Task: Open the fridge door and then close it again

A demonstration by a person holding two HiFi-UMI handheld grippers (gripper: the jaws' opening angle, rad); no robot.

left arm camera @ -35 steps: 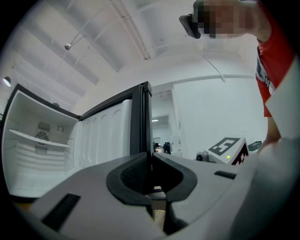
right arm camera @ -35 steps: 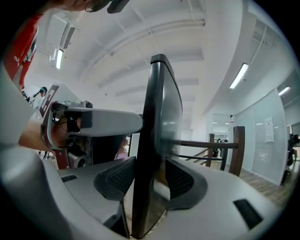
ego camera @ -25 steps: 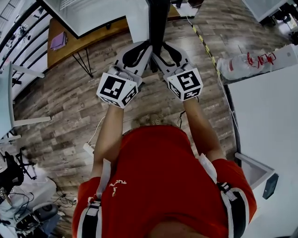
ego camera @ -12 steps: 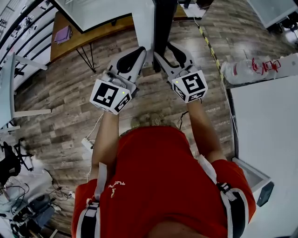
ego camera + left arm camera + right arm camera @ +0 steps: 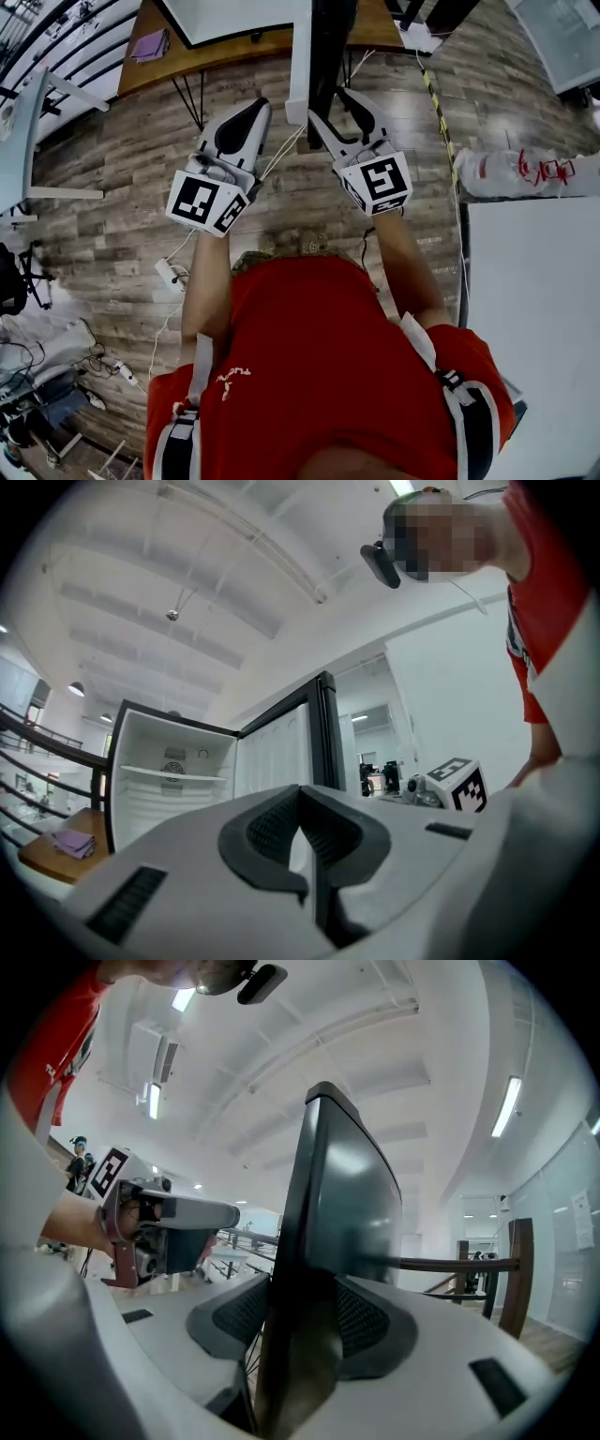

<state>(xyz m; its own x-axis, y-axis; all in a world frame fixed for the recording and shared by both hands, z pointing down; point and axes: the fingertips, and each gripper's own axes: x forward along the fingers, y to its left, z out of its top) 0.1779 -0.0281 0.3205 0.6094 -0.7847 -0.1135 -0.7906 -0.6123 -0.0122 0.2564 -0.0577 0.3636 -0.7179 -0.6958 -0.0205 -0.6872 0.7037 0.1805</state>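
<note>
The fridge [image 5: 169, 780] stands open, its white shelves bare in the left gripper view. Its door [image 5: 322, 47] shows edge-on from above, dark outside, white inside. My right gripper [image 5: 330, 105] straddles the door's free edge [image 5: 323, 1241]. Its jaws are opening, the door fills the space between both pads, and I see no gap. My left gripper [image 5: 246, 111] hangs to the left of the door, shut and empty, apart from it. In the left gripper view its pads [image 5: 305, 841] meet, with the door [image 5: 281, 752] ahead.
A wooden table [image 5: 141, 70] with a purple cloth [image 5: 150, 45] stands at the far left. A white counter [image 5: 534, 309] and wrapped bottles [image 5: 516, 169] are at the right. A power strip [image 5: 169, 274] and cables lie on the plank floor.
My left gripper has drawn away from the door to the left and its jaws have come together. The right gripper has stayed at the door's edge.
</note>
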